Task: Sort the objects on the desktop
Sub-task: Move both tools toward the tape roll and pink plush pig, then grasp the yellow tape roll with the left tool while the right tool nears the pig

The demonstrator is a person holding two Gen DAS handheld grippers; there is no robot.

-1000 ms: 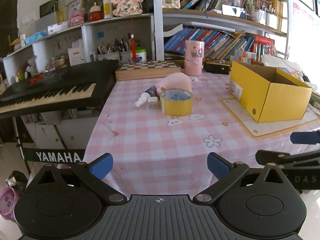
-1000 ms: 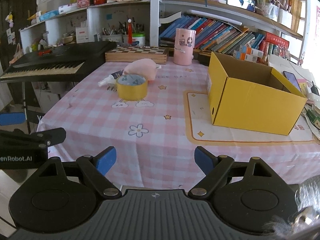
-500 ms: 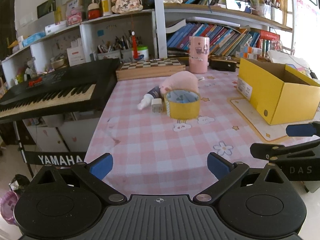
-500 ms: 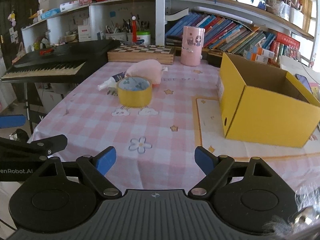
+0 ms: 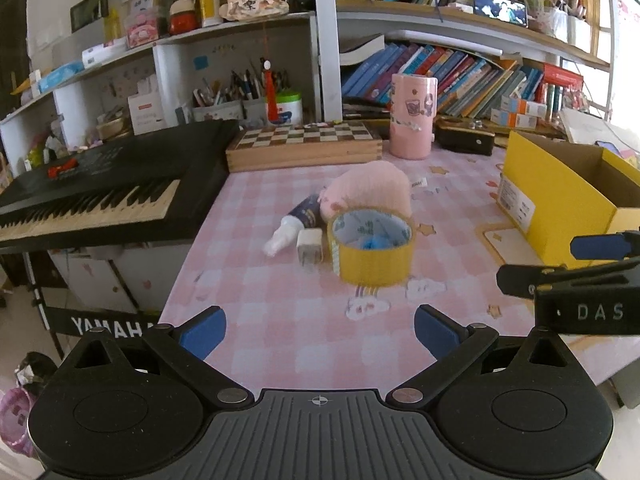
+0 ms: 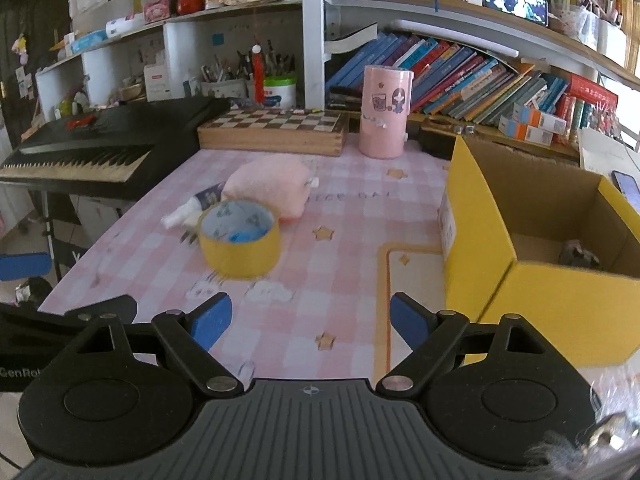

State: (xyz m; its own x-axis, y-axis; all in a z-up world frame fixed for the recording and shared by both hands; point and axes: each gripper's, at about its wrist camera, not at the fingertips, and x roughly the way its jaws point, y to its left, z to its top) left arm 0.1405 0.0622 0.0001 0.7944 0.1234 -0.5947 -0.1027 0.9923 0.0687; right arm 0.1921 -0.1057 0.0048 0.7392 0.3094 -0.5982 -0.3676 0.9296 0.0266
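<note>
A yellow tape roll (image 5: 372, 246) (image 6: 239, 242) stands on the pink checked table. Behind it lie a pink plush (image 5: 370, 188) (image 6: 269, 187), a dark tube with a white cap (image 5: 294, 222) (image 6: 192, 206) and a small white charger block (image 5: 309, 245). An open yellow box (image 5: 560, 204) (image 6: 540, 248) stands at the right, with a small dark object (image 6: 578, 256) inside. My left gripper (image 5: 320, 330) is open and empty, short of the tape roll. My right gripper (image 6: 310, 320) is open and empty, between the roll and the box.
A black keyboard (image 5: 100, 188) (image 6: 104, 140) overhangs the table's left side. A chessboard box (image 5: 304, 146) (image 6: 274, 128) and a pink cylinder (image 5: 413, 116) (image 6: 385, 110) stand at the back, before shelves of books. The right gripper shows at the right of the left wrist view (image 5: 576, 280).
Both grippers have moved forward over the table toward the tape roll and box, which now look larger and nearer. Both stay open. No object has moved.
</note>
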